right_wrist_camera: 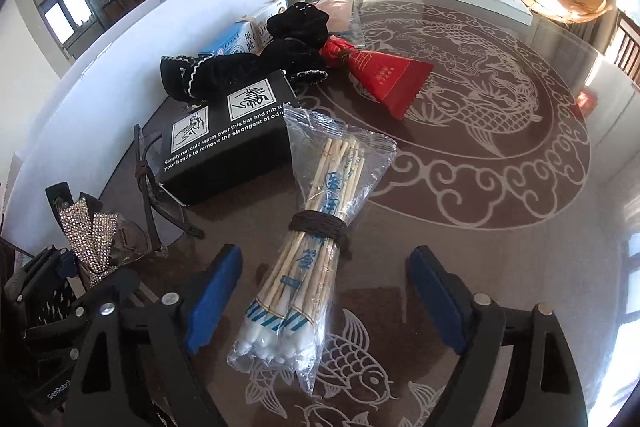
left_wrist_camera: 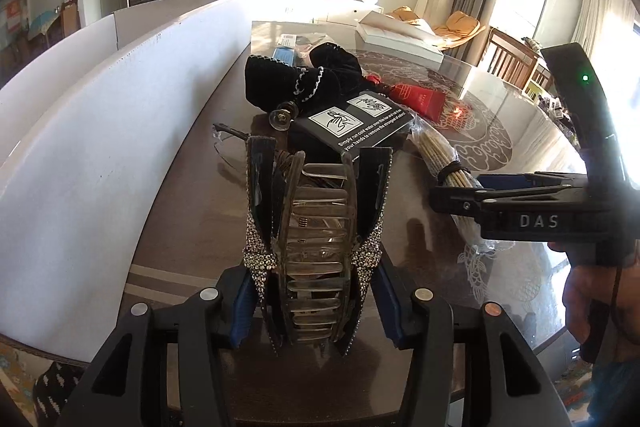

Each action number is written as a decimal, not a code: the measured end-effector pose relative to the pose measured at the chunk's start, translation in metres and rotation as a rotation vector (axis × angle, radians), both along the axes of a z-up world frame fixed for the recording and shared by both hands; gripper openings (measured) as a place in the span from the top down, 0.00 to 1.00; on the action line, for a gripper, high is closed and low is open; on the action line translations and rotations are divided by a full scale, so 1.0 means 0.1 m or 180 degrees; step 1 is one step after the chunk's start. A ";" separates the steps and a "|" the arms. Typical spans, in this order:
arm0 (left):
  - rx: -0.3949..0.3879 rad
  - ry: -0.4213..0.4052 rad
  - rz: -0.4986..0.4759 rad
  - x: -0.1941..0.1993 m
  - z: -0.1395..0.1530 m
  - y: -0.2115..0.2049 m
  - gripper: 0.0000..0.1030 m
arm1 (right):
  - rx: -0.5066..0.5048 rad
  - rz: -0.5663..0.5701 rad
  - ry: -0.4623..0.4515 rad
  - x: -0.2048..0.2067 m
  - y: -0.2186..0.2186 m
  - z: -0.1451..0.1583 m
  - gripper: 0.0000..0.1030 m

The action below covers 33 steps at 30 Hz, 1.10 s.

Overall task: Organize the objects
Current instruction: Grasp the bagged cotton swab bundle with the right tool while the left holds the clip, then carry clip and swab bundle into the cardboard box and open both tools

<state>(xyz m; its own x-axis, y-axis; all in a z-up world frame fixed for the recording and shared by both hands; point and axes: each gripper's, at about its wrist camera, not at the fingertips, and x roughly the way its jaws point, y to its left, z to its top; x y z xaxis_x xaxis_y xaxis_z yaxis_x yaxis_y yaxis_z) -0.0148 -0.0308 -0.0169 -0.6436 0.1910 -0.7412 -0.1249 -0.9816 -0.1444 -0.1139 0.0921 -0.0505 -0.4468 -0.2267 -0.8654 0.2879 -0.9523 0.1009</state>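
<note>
Rhinestone-studded translucent hair claw clip (left_wrist_camera: 314,247) sits clamped between the blue pads of the left gripper (left_wrist_camera: 316,301), above the glass-topped table (right_wrist_camera: 500,227). Right gripper (right_wrist_camera: 320,301) hangs wide open, straddling a plastic-wrapped cotton swab bundle (right_wrist_camera: 316,239) beside a black printed box (right_wrist_camera: 232,143).

The left claw (left_wrist_camera: 316,291) grips a rhinestone hair clip (left_wrist_camera: 314,247) above the table (left_wrist_camera: 180,227), near a black box (left_wrist_camera: 356,125).
</note>
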 end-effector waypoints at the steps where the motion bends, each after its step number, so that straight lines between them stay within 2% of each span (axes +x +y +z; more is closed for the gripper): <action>1: 0.0028 0.0010 0.0017 0.03 0.04 -0.02 0.51 | 0.0110 0.0102 0.0103 0.01 -0.05 0.02 0.59; 2: 0.0089 0.0023 0.0043 0.06 0.10 -0.05 0.51 | 0.0152 0.0151 0.0114 0.01 -0.06 0.03 0.68; 5: 0.0429 0.0046 0.0151 0.14 0.33 -0.21 0.51 | -0.0086 0.0114 0.0081 0.04 0.08 0.18 0.69; 7: 0.0623 0.0108 0.0235 0.16 0.52 -0.37 0.51 | -0.0262 0.0112 0.0173 0.08 0.13 0.41 0.69; 10: 0.0660 0.0261 0.0404 0.12 0.85 -0.68 0.51 | -0.0658 0.0282 0.0283 0.05 -0.01 0.82 0.71; 13: 0.0561 0.0345 0.0684 -0.01 1.07 -1.09 0.51 | -0.0953 0.0619 0.0428 -0.04 -0.50 1.22 0.71; 16: 0.0524 0.0259 0.0952 -0.17 1.11 -1.55 0.51 | -0.1019 0.0952 0.0608 -0.13 -1.08 1.52 0.71; 19: 0.0450 0.0148 0.1145 -0.30 1.09 -1.91 0.51 | -0.1164 0.1129 0.0681 -0.27 -1.60 1.71 0.71; 21: 0.0435 0.0071 0.1215 -0.41 1.03 -2.09 0.50 | -0.1256 0.1251 0.0678 -0.34 -1.95 1.73 0.71; 22: 0.0403 0.0008 0.1273 -0.47 0.99 -2.18 0.49 | -0.1314 0.1300 0.0641 -0.39 -2.10 1.69 0.68; 23: 0.0355 -0.0074 0.1346 -0.52 0.92 -2.26 0.49 | -0.1315 0.1336 0.0568 -0.43 -2.26 1.63 0.49; 25: 0.0223 -0.0291 0.1513 -0.61 0.78 -2.36 0.33 | -0.1204 0.1314 0.0401 -0.50 -2.46 1.49 0.20; 27: 0.0139 -0.0377 0.1641 -0.60 0.72 -2.43 0.31 | -0.1287 0.1307 0.0402 -0.44 -2.43 1.45 0.20; 28: 0.0158 -0.0335 0.1664 -0.56 0.71 -2.43 0.31 | -0.1303 0.1309 0.0463 -0.38 -2.36 1.45 0.19; 31: 0.0298 -0.0182 0.1738 -0.39 0.76 -2.35 0.30 | -0.1030 0.1257 0.0779 -0.17 -2.06 1.38 0.06; 33: 0.0479 -0.0074 0.1619 -0.28 0.83 -2.14 0.30 | -0.0789 0.1182 0.0965 -0.03 -1.73 1.24 0.05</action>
<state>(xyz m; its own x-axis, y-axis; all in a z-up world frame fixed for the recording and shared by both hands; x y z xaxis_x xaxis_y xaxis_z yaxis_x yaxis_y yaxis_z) -0.0432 -0.2448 0.0659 -0.6663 -0.0356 -0.7448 0.3665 -0.8855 -0.2856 -0.1169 -0.0812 0.0736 -0.5191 -0.5981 -0.6106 0.6519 -0.7391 0.1697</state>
